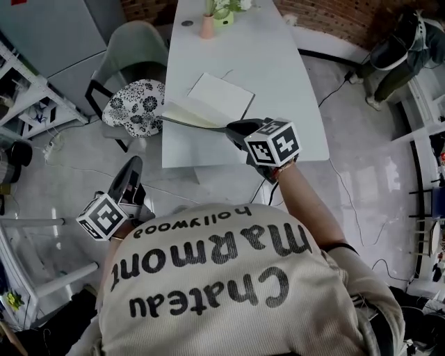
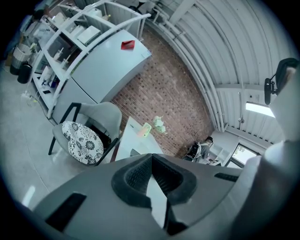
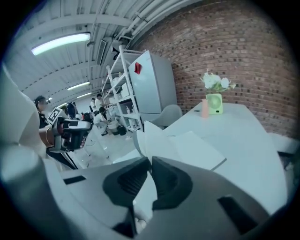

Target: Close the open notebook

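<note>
The open notebook (image 1: 221,96) lies near the front left part of the white table (image 1: 292,104). Its right page rests flat, while its left half (image 1: 186,112) is raised off the tabletop. My right gripper (image 1: 231,128) is shut on the edge of that left half. In the right gripper view the lifted leaves (image 3: 152,138) rise from between the closed jaws of my right gripper (image 3: 149,161), with the flat page (image 3: 197,150) beyond. My left gripper (image 1: 134,165) hangs off the table over the floor, and in its own view my left gripper (image 2: 151,157) has its tips together with nothing between them.
A chair with a floral cushion (image 1: 135,108) stands against the table's left side. A pink vase (image 1: 207,26) and a green pot with flowers (image 1: 222,15) sit at the table's far end. White shelving (image 1: 28,97) lines the left, and a person (image 1: 396,55) stands at the far right.
</note>
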`<state>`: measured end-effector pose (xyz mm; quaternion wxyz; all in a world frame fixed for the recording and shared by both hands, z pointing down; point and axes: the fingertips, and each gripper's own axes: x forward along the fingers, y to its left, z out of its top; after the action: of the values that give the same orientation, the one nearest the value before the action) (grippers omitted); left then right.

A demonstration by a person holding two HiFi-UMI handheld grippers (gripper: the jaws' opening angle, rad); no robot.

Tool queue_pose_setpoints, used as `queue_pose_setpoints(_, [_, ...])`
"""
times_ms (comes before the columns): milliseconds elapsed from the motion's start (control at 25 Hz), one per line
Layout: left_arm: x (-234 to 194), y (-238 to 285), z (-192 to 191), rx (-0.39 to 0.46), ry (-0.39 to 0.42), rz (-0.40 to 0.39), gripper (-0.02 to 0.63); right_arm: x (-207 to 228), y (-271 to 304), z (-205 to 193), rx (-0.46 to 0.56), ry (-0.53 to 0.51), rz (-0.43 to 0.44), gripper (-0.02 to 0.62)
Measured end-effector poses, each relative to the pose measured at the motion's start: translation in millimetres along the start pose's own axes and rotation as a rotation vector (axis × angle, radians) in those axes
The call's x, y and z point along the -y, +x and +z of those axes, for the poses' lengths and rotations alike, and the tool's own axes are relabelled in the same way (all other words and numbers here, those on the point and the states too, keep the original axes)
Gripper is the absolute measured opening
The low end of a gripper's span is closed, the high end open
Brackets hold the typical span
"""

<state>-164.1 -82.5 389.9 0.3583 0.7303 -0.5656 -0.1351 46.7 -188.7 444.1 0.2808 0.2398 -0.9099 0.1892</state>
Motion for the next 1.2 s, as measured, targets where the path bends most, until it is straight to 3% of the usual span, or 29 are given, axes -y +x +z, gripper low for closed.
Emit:
queue_pose_setpoints(160, [-7.0,7.8,1.7,0.002,-0.012,-0.011,0.001,13.5,-5.0,13.0,0.042,0.036,-0.018,0.029])
queue_pose_setpoints(400, [-23.8,6.3,9.0,-0.016,-0.021,0.063,0.001,37.3,-10.4,29.1,0.099,0.099,-0.048,0.028])
queue_pose_setpoints(640, [-48.9,22.3,20.8,-0.058,-0.06,0.098,0.0,76.4,-14.8,49.0,0.16,0.176,-0.153,0.028])
queue_pose_setpoints(1200, [-104.8,122.8,94.3,-0.15,-0.06,0.018,0.001,149.2,-7.2,53.4,0.133,0.327,-0.377,0.023])
